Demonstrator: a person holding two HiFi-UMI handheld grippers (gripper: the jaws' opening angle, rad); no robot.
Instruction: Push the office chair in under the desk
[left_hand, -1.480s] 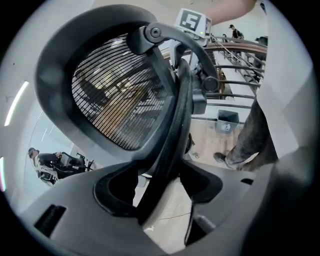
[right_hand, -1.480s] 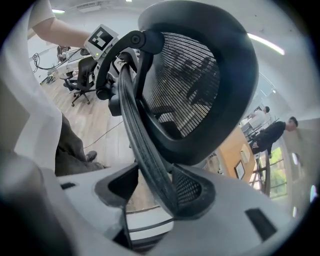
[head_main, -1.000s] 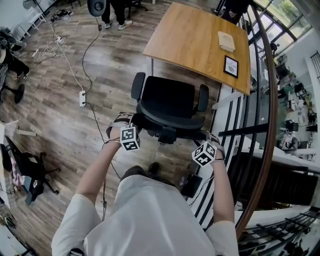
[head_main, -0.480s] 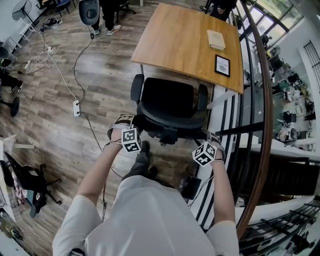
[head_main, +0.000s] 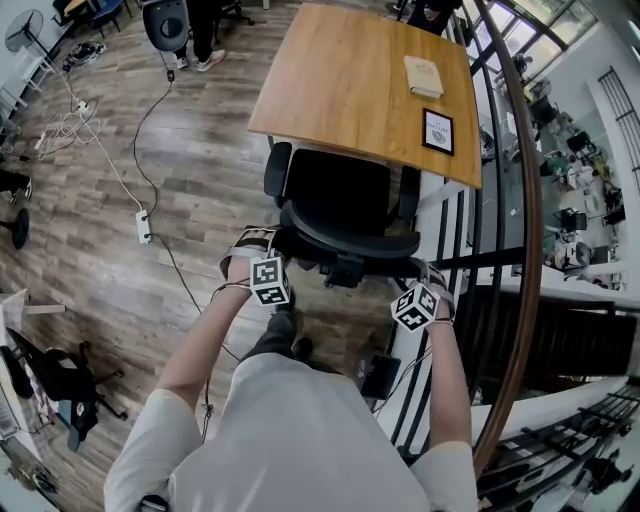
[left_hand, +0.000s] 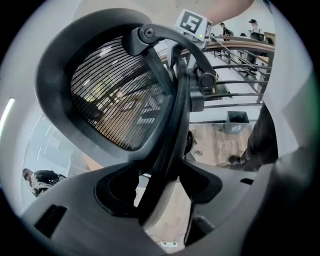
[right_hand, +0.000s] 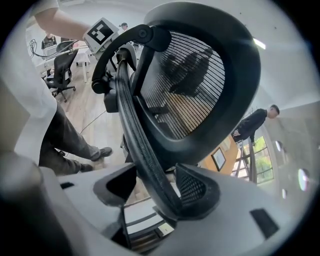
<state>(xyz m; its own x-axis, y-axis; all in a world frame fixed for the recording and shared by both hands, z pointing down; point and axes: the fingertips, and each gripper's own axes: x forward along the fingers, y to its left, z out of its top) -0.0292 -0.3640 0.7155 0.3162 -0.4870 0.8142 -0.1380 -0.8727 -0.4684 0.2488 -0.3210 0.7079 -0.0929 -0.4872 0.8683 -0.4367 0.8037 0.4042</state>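
Office chair (head_main: 338, 205) sits mid-frame in head view, backrest toward the person, seat front meeting the near edge of the wooden bench (head_main: 350, 70) and looking just tucked under it. Head view puts left gripper (head_main: 262, 245) at the backrest's left end and right gripper (head_main: 422, 275) at its right end, both angled down at the top rim. Left gripper view: fingers (left_hand: 212, 182) apart, curved rim bar (left_hand: 170, 130) running down between them, a sliver of light between bar and the finger at frame left; contact on the other side can't be told. Right gripper view: fingers (right_hand: 192, 190) apart, just been opening, rim strip (right_hand: 135, 135) between them, lying against the finger at frame right, clear gap to the other. Only head view shows the bench top, with a book (head_main: 423, 76) and framed card (head_main: 437, 131) at its right end, a power strip (head_main: 143, 227) on the floor at left, and a railing (head_main: 527, 230) at right. Only the gripper views show the backrest mesh (left_hand: 115, 95) close up.
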